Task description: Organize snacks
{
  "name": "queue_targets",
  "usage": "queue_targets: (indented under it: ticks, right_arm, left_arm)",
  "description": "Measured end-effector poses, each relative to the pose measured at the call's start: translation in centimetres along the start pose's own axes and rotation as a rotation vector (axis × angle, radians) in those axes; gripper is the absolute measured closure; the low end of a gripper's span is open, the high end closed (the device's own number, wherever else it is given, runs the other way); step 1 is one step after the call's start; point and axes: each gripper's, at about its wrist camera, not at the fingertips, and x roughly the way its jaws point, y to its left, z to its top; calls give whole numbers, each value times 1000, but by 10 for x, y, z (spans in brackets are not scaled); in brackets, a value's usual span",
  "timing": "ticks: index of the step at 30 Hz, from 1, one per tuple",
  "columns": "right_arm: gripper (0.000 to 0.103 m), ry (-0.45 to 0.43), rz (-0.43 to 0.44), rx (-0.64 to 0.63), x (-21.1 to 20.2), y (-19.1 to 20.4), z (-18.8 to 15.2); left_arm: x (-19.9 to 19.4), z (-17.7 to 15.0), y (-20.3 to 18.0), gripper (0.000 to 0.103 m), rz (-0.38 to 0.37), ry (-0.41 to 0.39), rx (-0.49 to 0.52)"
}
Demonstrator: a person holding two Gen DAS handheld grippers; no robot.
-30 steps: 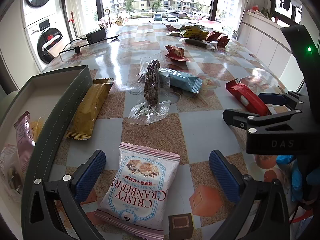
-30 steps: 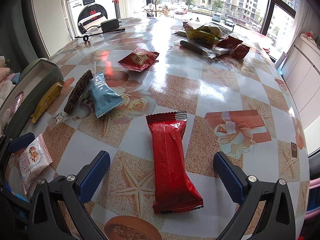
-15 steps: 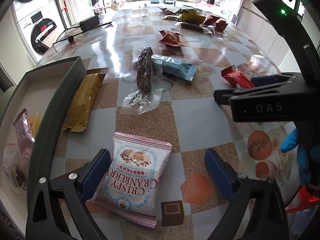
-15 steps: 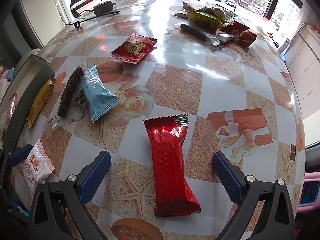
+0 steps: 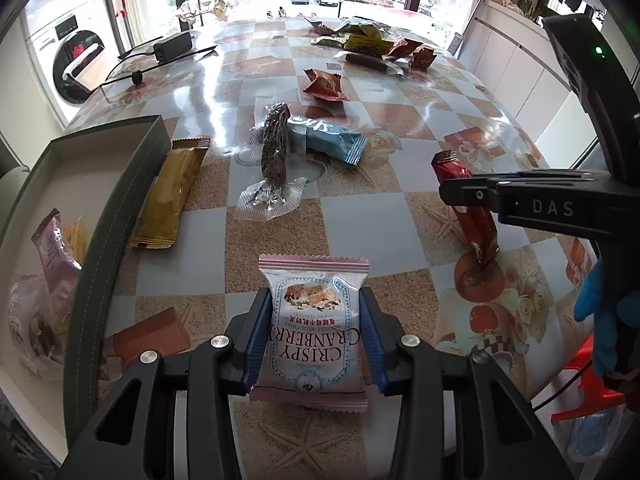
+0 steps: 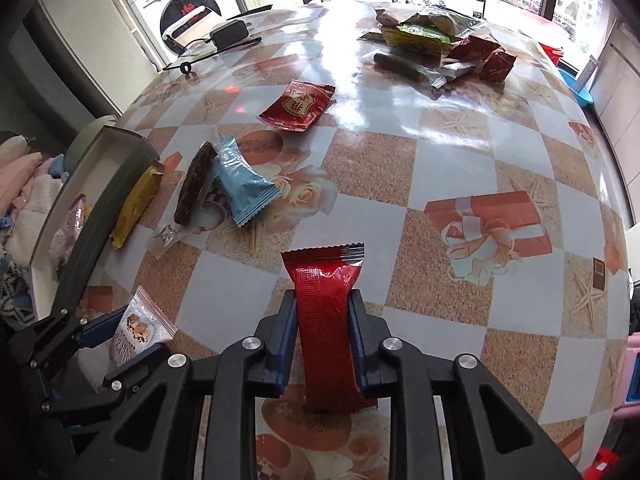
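Both grippers have a snack pinched at once. The left gripper (image 5: 314, 334) has its jaws closed on the sides of the cranberry packet (image 5: 314, 324), and the right gripper (image 6: 323, 338) has its jaws closed on the red bar (image 6: 326, 328). Whether either snack has left the table (image 6: 440, 168) I can't tell; both look low and close to it.

So this reads as the grasp step of a double pick. The next move, I'd guess, is to lift and carry both to the box (image 5: 120, 200) at the left edge of the table. The cranberry packet is just beside the box wall, so that is a short swing. The red bar sits well to the right and has to cross over, and the two grippers are near each other, so they could bump if both go together. Both wrappers are slick and soft, and a side pinch might let them slip or fold on the way up.

The box is open and already has a few wrapped snacks in its near end, among them a pink wrapper (image 5: 56, 256); the far end looks bare. Outside it, the gold bar (image 5: 172, 196) lies against the wall, with the dark bar (image 5: 276, 148) and blue packet (image 5: 328, 142) touching each other further out, then a red packet (image 6: 298, 106), and a pile (image 6: 436, 36) at the far end.
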Motion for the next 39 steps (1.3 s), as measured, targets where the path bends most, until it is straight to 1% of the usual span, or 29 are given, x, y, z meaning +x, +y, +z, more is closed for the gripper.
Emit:
queue_targets:
  ticks: [7,9,12,13,15,16,17,18,19,21,24,26,27,28,29,30,32,35,39]
  right_arm:
    - [77,-35,54,16,-19,4,2]
    - [77,-35,50,2,-20,9,3]
    - [77,21,27,-18,-5,14,5]
    - [77,49,21,-17,3,15,5]
    - [77,73,-14,-18,13,18,1]
    - [72,75,-27,-27,16,20,0]
    - [64,61,-32,-37,15,22,-1]
    - [53,65,-50,-46,15,24,-2]
    - [36,61,-64,-56,15,26,-2]
    - [36,54,-86,-71,12,26,-4]
    - [36,76,-98,-61,16,19,-8]
    - [39,65,-121,-80,15,20,-12]
    - [44,60,-144,-102,14,23,-14]
    - [58,50,-150,-127,12,28,-18]
    - [75,49,-137,-138,10,30,-20]
    - [78,50,-136,-145,9,32,-22]
    - [79,44,-124,-147,8,35,-26]
    - [80,31,-40,-102,2,32,-26]
    - [80,6,31,-80,-13,34,-18]
  left_arm:
    - [-19,2,5,58,-6,-33,-13]
    - [-24,3,8,58,-4,-47,-14]
    - [-24,2,11,58,-3,-47,-21]
    - [-22,1,13,58,-3,-40,-25]
    - [-16,0,14,58,2,-22,-30]
    - [-13,-1,15,58,12,-10,-31]
    - [-9,-2,16,57,31,5,-34]
    - [-5,-2,16,57,52,18,-38]
    - [-2,-3,18,56,70,30,-42]
    - [3,-6,20,49,83,50,-51]
    - [7,-10,20,45,103,63,-47]
    - [8,-11,17,45,115,60,-34]
    - [8,-11,15,45,115,60,-30]
    - [9,-11,13,46,114,59,-25]
    - [8,-12,12,53,108,56,-23]
    - [8,-13,11,56,91,54,-23]
    - [6,-14,10,58,79,50,-27]
    - [-1,-15,15,59,20,42,-69]
    - [-19,-10,17,59,15,-2,-80]
